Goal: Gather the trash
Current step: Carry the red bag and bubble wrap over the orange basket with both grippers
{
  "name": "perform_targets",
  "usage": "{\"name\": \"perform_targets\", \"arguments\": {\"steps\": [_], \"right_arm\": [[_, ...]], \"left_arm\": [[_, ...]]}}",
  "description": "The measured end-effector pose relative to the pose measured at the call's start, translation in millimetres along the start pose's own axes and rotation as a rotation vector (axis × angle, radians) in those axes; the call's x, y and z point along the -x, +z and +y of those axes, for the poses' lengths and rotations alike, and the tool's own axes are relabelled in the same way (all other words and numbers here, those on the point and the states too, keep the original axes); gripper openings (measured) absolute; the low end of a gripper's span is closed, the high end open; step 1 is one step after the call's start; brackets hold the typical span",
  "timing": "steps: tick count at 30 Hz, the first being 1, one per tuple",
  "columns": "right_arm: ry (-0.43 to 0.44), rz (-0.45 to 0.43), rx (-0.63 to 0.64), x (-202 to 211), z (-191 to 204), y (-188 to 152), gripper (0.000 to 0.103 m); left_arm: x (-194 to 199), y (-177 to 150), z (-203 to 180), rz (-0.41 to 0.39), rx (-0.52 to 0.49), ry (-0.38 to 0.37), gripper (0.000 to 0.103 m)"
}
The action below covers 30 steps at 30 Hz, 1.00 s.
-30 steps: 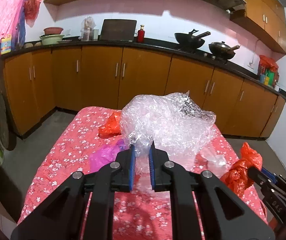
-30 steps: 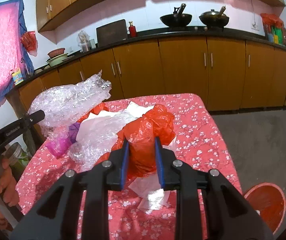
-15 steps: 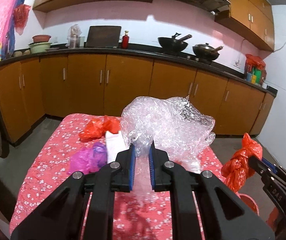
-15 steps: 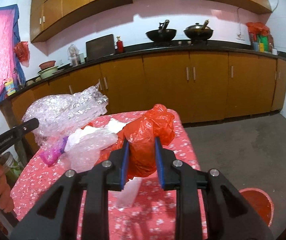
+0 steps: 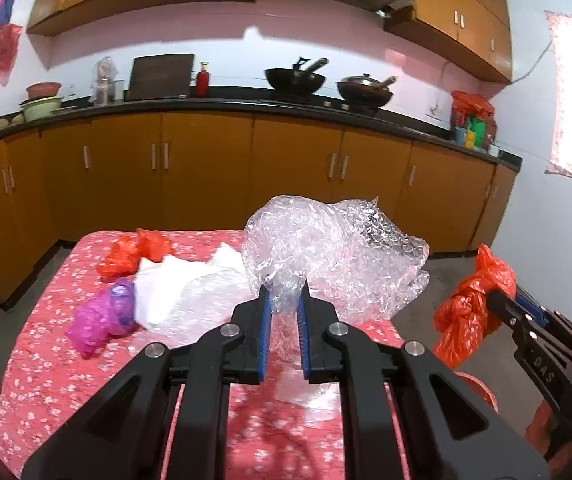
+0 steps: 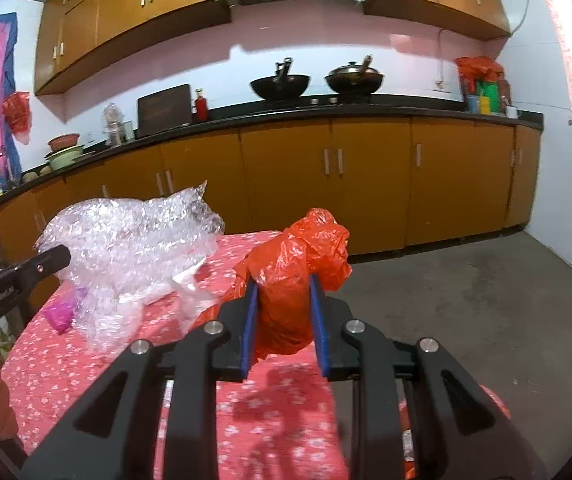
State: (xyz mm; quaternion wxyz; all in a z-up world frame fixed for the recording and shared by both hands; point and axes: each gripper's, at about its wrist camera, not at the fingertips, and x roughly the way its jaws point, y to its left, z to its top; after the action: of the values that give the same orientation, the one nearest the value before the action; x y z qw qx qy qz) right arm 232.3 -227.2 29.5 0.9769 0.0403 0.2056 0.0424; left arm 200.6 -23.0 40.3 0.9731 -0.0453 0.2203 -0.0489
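Trash is half gathered: my left jaws (image 5: pixel 284 316) are clamped on a crumpled clear bubble-wrap sheet (image 5: pixel 337 256) lifted above the flowered red tabletop (image 5: pixel 46 380), and my right jaws (image 6: pixel 284 320) are clamped on a knotted orange plastic bag (image 6: pixel 297 264) out past its right edge. Left on the far left of the tabletop are another orange bag (image 5: pixel 134 254), white paper (image 5: pixel 166 284), a purple plastic wad (image 5: pixel 102 314) and a clear plastic film (image 5: pixel 202 304); neither held piece is dropped yet.
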Motion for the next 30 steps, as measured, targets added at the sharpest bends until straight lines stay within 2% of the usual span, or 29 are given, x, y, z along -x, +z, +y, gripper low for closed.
{"name": "perform_targets", "arguments": {"steps": [7,19,30], "right_arm": [[-0.094,-0.020,-0.004,9.1,-37.2,-5.2,0.025],[-0.219,0.004,-0.042,15.1,-106.7,-26.5,0.025],[-0.352,0.063,-0.103,25.8,-182.8,-66.3,0.025]], "left_arm": [[-6.8,-10.9,-35.8,0.027,-0.022,-0.058,0.012],[-21.4,-29.7,-103.1,0.085,-0.059,-0.166,0.011],[-42.0,-70.6,-179.1,0.186,-0.085,-0.265,0.011]]}}
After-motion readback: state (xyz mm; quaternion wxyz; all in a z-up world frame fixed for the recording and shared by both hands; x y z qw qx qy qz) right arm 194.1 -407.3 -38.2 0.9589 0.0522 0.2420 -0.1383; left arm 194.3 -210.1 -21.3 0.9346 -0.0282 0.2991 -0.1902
